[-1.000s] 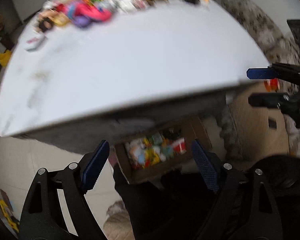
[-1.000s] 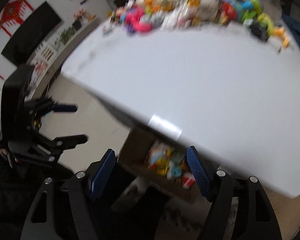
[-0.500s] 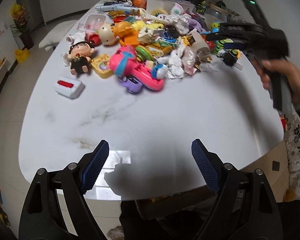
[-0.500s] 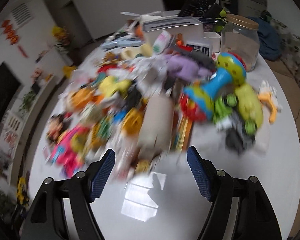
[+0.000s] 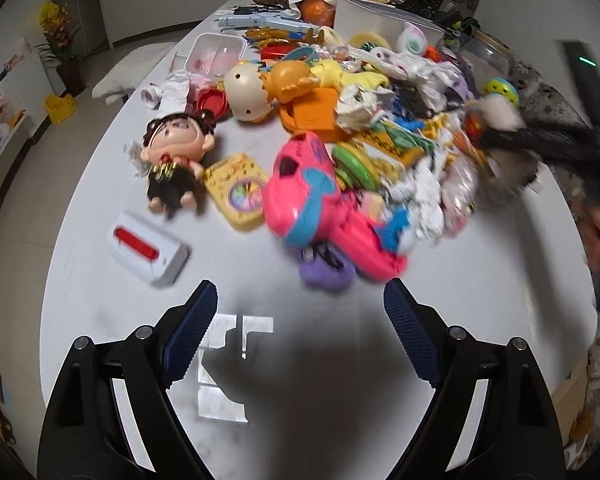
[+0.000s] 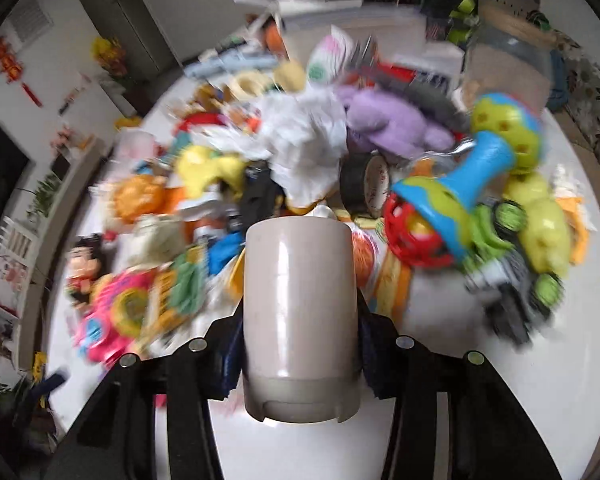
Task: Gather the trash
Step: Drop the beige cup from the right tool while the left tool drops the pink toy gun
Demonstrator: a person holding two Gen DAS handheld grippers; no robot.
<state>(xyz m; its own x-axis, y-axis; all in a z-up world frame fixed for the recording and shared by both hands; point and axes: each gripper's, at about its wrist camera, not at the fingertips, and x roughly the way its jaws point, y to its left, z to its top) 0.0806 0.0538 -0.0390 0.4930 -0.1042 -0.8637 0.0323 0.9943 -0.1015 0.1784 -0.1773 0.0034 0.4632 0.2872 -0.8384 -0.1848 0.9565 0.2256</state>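
Toy pile (image 6: 300, 152) beyond gripped cup (image 6: 299, 312)

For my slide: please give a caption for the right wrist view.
Right gripper shut on beige cup before toy pile.

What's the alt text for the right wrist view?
The right gripper is shut on a beige cup above a white table. Behind it, a blurred heap of toys, with crumpled tissue, a purple plush and tape.
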